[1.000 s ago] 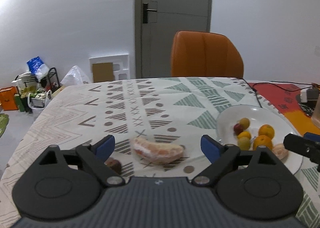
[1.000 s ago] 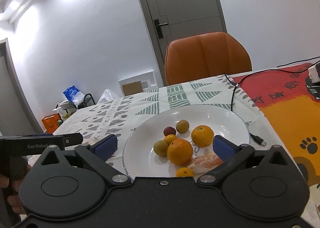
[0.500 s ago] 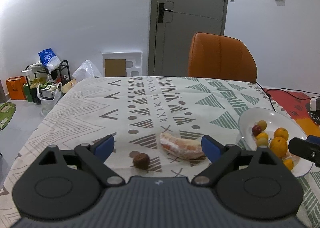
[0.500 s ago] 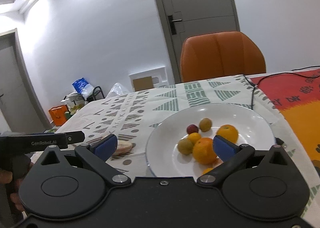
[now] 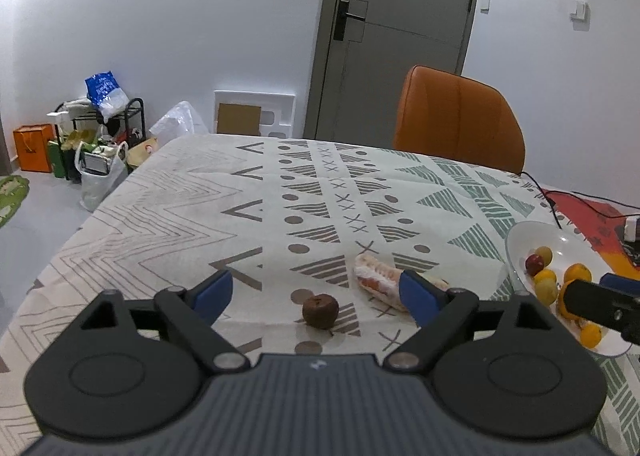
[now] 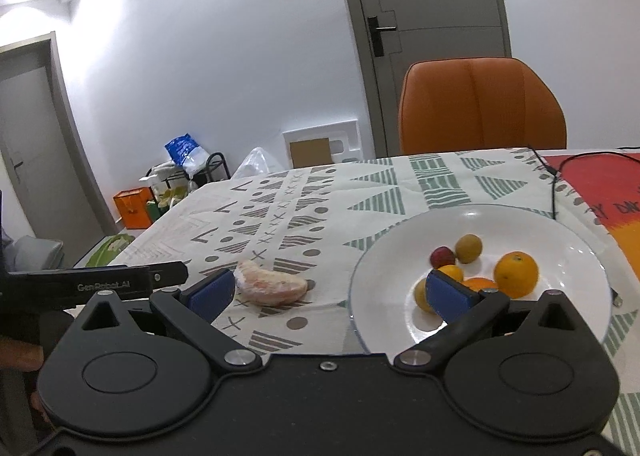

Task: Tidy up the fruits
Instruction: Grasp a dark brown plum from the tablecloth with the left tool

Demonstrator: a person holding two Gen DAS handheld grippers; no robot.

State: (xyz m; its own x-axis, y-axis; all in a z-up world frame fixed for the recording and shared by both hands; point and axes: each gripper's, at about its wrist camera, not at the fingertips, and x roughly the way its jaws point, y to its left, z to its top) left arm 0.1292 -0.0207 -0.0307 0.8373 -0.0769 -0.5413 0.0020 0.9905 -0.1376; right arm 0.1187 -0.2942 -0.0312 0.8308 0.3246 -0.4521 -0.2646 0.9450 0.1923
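Observation:
A small brown fruit point(image 5: 320, 311) lies on the patterned tablecloth between my left gripper's point(image 5: 316, 296) open fingers. A peeled pomelo wedge point(image 5: 380, 282) lies just to its right, partly behind the right finger; it also shows in the right wrist view point(image 6: 270, 288). A white plate point(image 6: 560, 228) holds several oranges point(image 6: 516, 274) and small fruits; it shows at the right edge of the left wrist view point(image 5: 524, 236). My right gripper point(image 6: 330, 292) is open and empty, between the wedge and the plate.
An orange chair point(image 5: 458, 119) stands at the table's far side. A black cable point(image 6: 554, 183) runs past the plate onto a red-orange mat point(image 6: 600, 183). Bags and a rack point(image 5: 92, 135) sit on the floor at the left.
Both grippers have swung left. The brown fruit now lies centred between my left fingers, and the pomelo wedge has come into the right wrist view. Both grippers stay open.

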